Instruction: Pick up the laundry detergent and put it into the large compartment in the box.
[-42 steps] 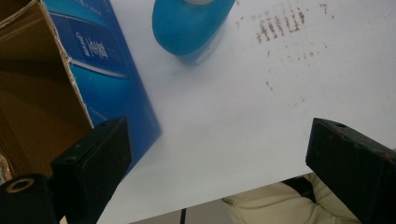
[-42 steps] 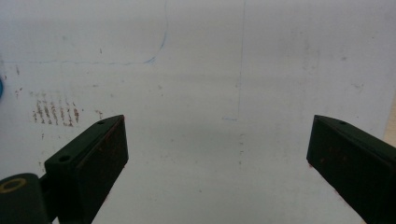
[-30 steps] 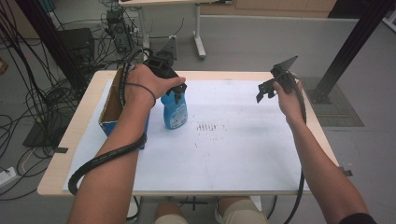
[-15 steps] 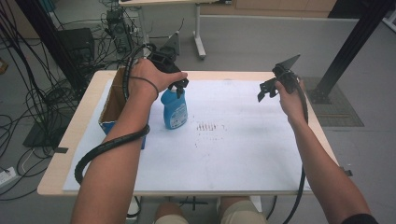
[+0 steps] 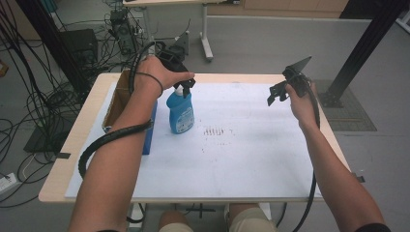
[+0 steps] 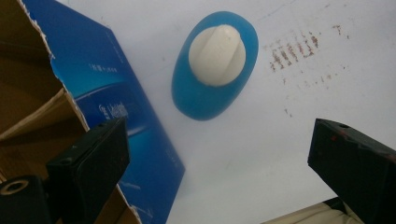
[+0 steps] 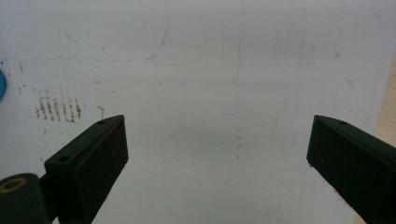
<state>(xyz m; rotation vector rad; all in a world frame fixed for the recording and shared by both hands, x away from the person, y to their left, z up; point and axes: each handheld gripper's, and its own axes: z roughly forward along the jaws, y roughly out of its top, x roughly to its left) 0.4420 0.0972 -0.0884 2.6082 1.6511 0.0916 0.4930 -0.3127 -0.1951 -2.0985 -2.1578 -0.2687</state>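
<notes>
A blue bottle (image 5: 180, 112) with a white cap stands upright on the white sheet (image 5: 261, 154), left of middle. My left gripper (image 5: 184, 85) hangs just above its top, open, with nothing between the jaws. In the left gripper view I look straight down on the bottle (image 6: 205, 95) and its white cap (image 6: 217, 55), which lie beyond the open left gripper (image 6: 219, 135). My right gripper (image 5: 276, 95) is held in the air over the sheet's far right, open and empty. The right gripper view shows the right gripper (image 7: 217, 128) spread wide over bare sheet.
An open cardboard box (image 5: 116, 104) with a blue side (image 6: 116, 107) stands against the bottle's left, near the table's left edge. Brown smudges (image 5: 215, 131) mark the sheet to the right of the bottle. Cables and stands crowd the floor behind the table.
My left hand and gripper have risen and drawn back a little from the bottle's top. The bottle stays upright where it was. The right gripper has hardly moved.
</notes>
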